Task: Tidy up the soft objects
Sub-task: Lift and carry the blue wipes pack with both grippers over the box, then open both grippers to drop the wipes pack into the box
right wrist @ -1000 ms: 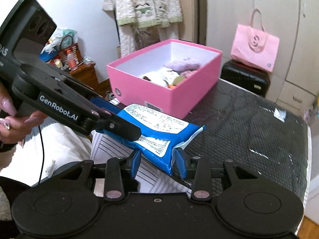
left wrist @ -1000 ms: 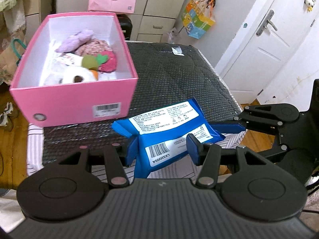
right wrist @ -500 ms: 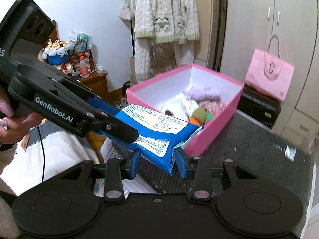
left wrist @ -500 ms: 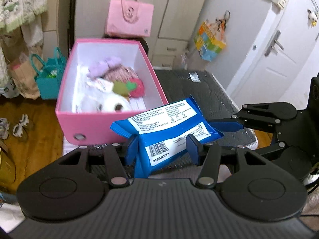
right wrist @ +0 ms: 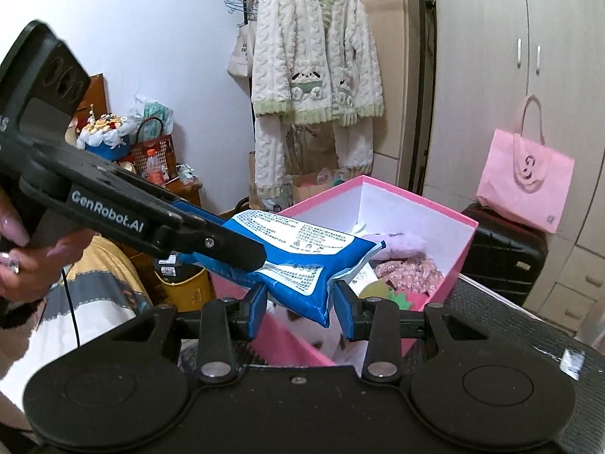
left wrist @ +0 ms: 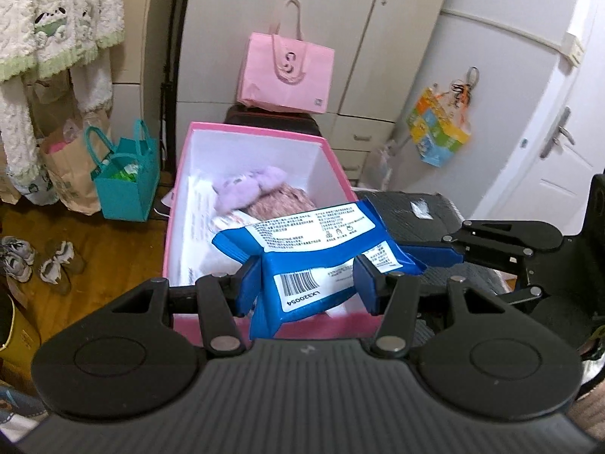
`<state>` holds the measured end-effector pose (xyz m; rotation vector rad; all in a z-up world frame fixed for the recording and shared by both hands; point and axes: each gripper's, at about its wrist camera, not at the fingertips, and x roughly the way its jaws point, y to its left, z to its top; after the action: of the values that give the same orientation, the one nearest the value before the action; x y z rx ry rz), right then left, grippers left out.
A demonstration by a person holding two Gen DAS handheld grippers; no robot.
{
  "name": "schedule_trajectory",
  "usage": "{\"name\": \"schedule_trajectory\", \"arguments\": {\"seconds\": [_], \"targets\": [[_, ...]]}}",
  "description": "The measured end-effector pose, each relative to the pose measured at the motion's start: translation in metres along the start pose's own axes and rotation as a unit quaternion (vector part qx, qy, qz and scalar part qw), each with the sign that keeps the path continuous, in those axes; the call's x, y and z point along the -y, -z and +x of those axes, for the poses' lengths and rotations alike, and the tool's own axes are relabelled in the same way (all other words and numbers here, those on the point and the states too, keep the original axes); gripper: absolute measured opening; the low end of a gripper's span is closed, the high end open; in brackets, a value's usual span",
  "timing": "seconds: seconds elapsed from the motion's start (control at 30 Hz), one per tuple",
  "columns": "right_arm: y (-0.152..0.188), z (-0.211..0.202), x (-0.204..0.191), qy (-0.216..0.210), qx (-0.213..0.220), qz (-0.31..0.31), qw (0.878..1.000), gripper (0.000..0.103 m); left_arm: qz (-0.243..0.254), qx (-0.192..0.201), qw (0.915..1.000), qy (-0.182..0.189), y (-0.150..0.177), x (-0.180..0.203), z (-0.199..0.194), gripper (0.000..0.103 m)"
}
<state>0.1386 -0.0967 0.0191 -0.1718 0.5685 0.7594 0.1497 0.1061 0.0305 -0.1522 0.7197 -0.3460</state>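
The left hand-held gripper [left wrist: 307, 288] pinches one end of the blue wipes pack [left wrist: 314, 242], and the right hand-held gripper [right wrist: 299, 302] pinches the other. The pack hangs above the open pink box [left wrist: 172, 227], over the soft toys [left wrist: 249, 189] inside.

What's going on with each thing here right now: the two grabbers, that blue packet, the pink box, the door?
Left tool: shut on the blue packet.
Right tool: shut on the blue packet's other end.
Blue packet: sealed, held in the air over the pink box.
Pink box: open, lidless, partly filled with soft toys.
Door: closed.
Pink bag: upright on a suitcase.
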Motion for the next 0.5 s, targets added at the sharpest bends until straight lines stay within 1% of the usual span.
{"name": "schedule_trajectory", "arguments": {"seconds": [0.1,0.33,0.5], "targets": [[-0.007,0.022,0.015,-0.01,-0.009,0.01,1.0,0.045,-0.009,-0.002,0.9999,-0.006,-0.008,-0.012,0.016,0.051],[-0.005,0.066,0.039,-0.014,-0.033,0.032,0.999,0.045,-0.037,-0.034,0.9987,-0.01,-0.02,-0.043,0.063,0.051],[-0.004,0.089,0.049,-0.014,-0.051,0.037,0.998,0.045,-0.029,-0.045,0.9983,-0.021,-0.022,-0.048,0.084,0.051]]}}
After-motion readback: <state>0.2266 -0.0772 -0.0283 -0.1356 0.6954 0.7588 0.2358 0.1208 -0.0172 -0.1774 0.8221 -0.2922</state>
